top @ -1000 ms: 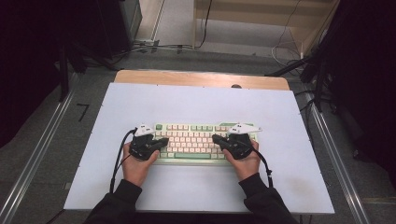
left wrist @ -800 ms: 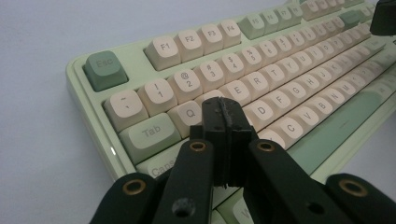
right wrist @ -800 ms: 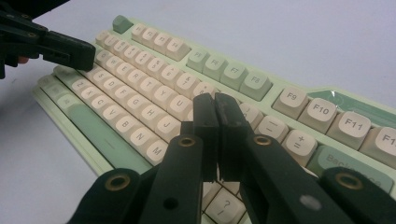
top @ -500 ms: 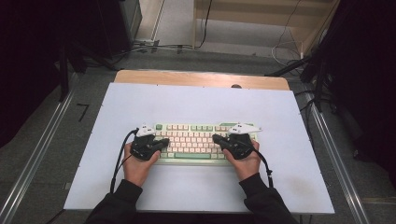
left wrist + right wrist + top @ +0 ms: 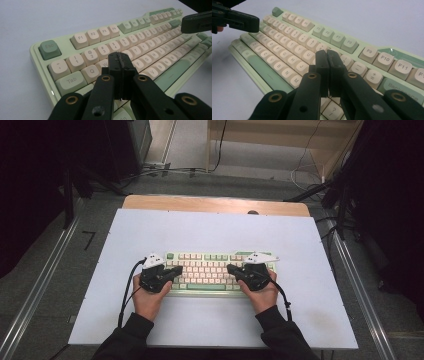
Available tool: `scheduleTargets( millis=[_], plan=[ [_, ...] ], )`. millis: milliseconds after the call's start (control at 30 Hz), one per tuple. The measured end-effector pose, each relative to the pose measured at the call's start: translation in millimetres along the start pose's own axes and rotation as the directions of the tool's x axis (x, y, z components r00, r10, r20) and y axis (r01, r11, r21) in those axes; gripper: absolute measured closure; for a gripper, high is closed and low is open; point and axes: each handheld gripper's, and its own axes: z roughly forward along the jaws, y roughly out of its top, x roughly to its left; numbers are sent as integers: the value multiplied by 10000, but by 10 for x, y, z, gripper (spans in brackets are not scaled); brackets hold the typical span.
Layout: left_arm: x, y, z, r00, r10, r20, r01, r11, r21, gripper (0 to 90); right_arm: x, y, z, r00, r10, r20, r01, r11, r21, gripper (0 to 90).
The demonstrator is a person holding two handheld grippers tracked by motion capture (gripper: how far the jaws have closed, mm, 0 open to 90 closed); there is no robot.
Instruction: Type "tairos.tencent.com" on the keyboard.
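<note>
Black jaws of the left gripper (image 5: 119, 61) stand pressed together with nothing between them, their joined tip poised over the upper letter row of the pale green keyboard with cream keycaps (image 5: 140, 47), near the W key; whether the tip touches a key I cannot tell. From this gripper the board runs away toward two o'clock, the green Esc key (image 5: 49, 49) at ten o'clock. In the right gripper view the right gripper (image 5: 328, 61) is likewise closed and empty, its tip above the keys around I and O, with the board stretching off toward ten o'clock. In the high view the keyboard's long axis lies nine to three across the white desk (image 5: 210, 227), with the left gripper (image 5: 172, 270) over its nine o'clock half and the right gripper (image 5: 235, 269) over its three o'clock half, tips pointing inward at each other. I judge each half falls to the nearer gripper, pressing straight down.
</note>
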Motion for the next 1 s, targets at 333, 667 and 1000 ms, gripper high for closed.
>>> scheduleTargets(
  millis=[333,667,1000],
  plan=[
    [4,1,3,10000,-23,-39,23,10000,-41,900,11,12,39,10000,-35,25,34,10000,66,863],
    [4,0,6,10000,-17,-24,17,10000,2,900,44,44,141,9999,-105,-49,106,9998,183,870],
    [-4,1,4,10000,-66,32,66,10000,-26,900,90,85,256,9997,-220,130,213,9983,534,875]
  ],
)
